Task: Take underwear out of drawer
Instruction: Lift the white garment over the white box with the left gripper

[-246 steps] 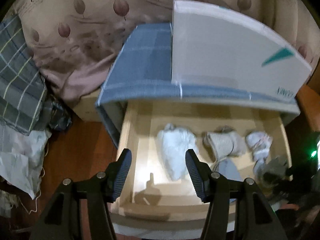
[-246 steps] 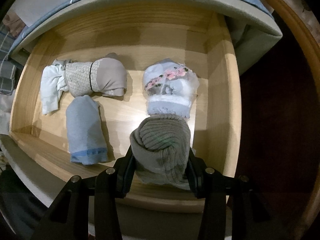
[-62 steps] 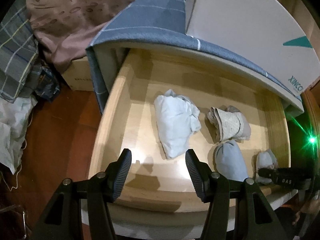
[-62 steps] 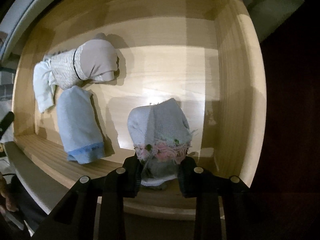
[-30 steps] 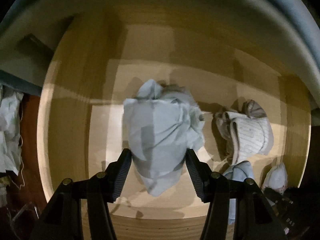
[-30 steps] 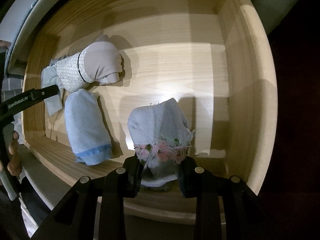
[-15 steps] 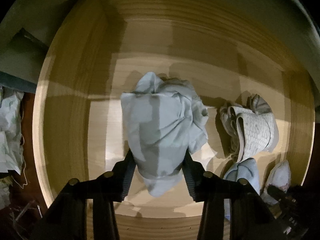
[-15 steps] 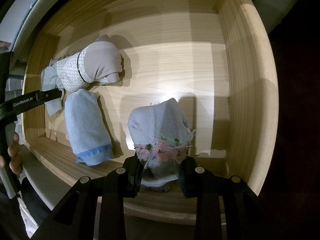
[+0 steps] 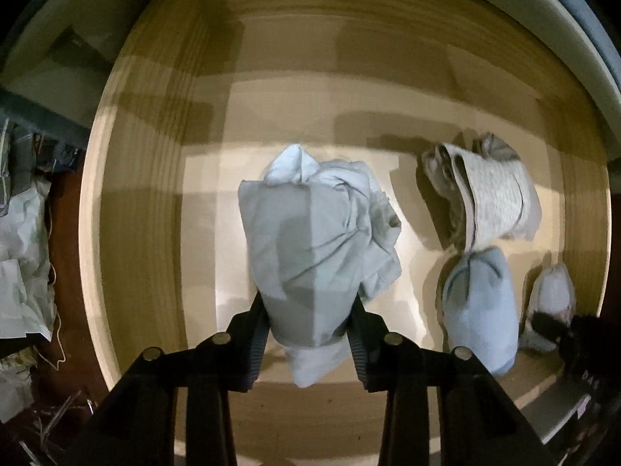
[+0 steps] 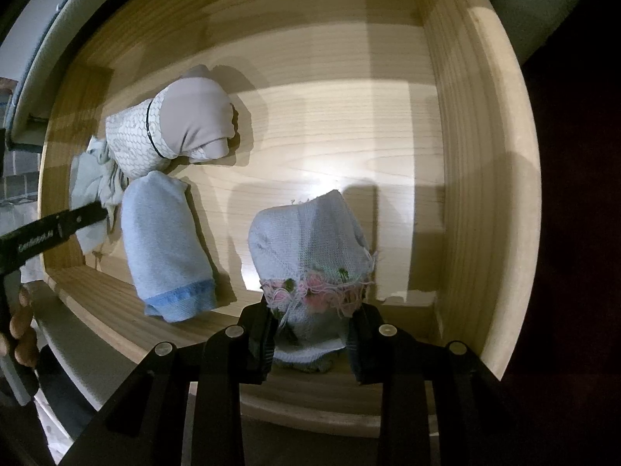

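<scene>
The wooden drawer (image 9: 155, 178) is open and holds rolled underwear. My left gripper (image 9: 308, 326) is shut on a crumpled pale blue-white piece (image 9: 314, 244) at the drawer's left part. My right gripper (image 10: 312, 330) is shut on a light blue knit roll with pink lace trim (image 10: 310, 248) near the drawer's front right corner. A beige patterned roll (image 10: 174, 128) and a light blue roll with a darker blue band (image 10: 167, 244) lie between them; they also show in the left wrist view, the beige roll (image 9: 493, 198) and the blue roll (image 9: 481, 303).
The drawer's front rail (image 10: 116, 310) runs under both grippers and its right wall (image 10: 473, 155) stands close to my right gripper. The left gripper's arm and the hand holding it (image 10: 23, 318) show at the left of the right wrist view. Clothes and bags (image 9: 23, 240) lie left of the drawer.
My left gripper went down into the drawer and closed its fingers on the pale crumpled piece. My right gripper has stayed shut on the lace-trimmed roll, hardly moving.
</scene>
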